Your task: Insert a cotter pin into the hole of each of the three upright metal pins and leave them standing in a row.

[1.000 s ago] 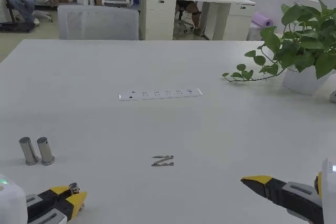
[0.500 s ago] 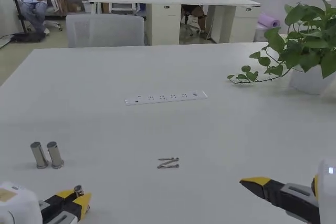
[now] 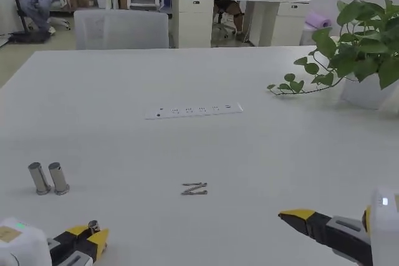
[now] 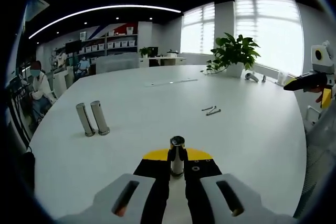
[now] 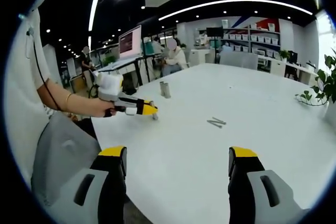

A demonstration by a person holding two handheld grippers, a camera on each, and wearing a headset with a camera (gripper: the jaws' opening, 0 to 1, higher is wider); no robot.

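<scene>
Yellow-tipped left gripper (image 4: 177, 169) is clamped on one upright metal pin (image 4: 177, 148); the right gripper (image 5: 177, 163) is spread wide and empty. Two further metal pins (image 3: 58, 177) stand side by side on the white table (image 3: 124, 141). Cotter pins (image 3: 194, 189) lie flat between the grippers.

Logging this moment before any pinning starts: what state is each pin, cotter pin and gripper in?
Left gripper: shut on the held pin.
Held pin: clamped between the jaws, roughly upright.
Standing pins: two, upright side by side on the table.
Cotter pins: lying loose on the table, none inserted.
Right gripper: open, empty.
</scene>
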